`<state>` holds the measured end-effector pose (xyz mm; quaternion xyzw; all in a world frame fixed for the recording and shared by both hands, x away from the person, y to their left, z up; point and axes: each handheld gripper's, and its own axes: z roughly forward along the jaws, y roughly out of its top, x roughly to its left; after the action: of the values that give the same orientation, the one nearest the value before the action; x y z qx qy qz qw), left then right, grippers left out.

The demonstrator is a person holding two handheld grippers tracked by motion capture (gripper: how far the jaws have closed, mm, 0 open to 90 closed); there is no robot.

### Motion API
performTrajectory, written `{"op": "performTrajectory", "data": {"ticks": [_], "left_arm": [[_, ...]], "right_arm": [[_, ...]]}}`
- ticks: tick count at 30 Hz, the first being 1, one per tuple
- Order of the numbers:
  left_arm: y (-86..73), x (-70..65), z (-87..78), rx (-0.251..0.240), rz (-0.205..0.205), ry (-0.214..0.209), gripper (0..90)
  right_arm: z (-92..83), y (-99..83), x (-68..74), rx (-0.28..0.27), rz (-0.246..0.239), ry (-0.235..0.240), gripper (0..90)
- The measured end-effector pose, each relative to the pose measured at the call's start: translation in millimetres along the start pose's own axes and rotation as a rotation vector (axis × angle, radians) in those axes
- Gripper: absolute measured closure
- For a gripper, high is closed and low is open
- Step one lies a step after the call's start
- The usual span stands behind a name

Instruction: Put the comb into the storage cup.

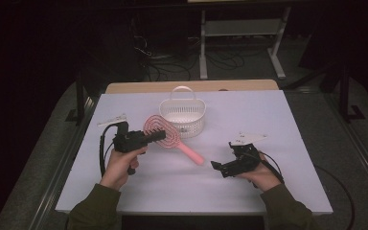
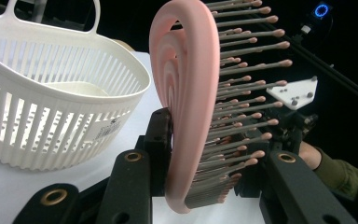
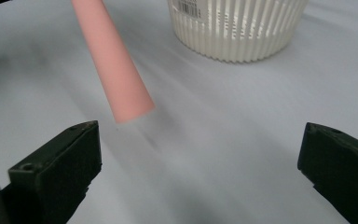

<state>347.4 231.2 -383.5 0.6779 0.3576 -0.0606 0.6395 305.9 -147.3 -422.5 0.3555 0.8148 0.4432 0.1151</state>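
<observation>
High view: hairbrush [image 1: 165, 134], pink, held at its head by the left gripper [image 1: 154, 136]; long axis runs from that gripper toward the near right, handle end loose just left of the right gripper [image 1: 219, 167]. White basket [image 1: 183, 115] stands just behind the head on the table [image 1: 278, 120].
Left gripper view: jaws clamped across the brush head [image 2: 191, 107], one on its back, one among the bristles; basket [image 2: 51, 93] to the left, near.
Right gripper view: jaws wide apart, holding nothing; handle tip [image 3: 121, 84] ahead, above the left jaw; basket [image 3: 235, 28] beyond.
Judgement: left hand nearer the basket.
</observation>
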Motion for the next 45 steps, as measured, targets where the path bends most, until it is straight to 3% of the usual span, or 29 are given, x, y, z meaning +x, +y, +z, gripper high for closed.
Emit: {"op": "performTrajectory", "data": {"ticks": [11,21,34,45], "left_arm": [[1.3,0.5,-3.3,-0.014,-0.002,-0.010,65.0],[1.4,-1.1,-2.6,-0.012,0.003,-0.020,65.0],[9.3,-4.3,-3.4,-0.030,0.004,-0.046,65.0],[25.4,-9.8,2.0,-0.023,0.043,-0.060,65.0]], "right_arm": [[-12.0,-25.9,-1.5,0.032,-0.006,-0.023,0.0],[-25.4,-43.6,-5.8,0.029,-0.001,-0.048,0.0],[-25.9,-45.6,-5.8,0.031,-0.013,-0.054,0.0],[-26.1,-44.4,-6.4,0.027,-0.008,-0.058,0.0]]}}
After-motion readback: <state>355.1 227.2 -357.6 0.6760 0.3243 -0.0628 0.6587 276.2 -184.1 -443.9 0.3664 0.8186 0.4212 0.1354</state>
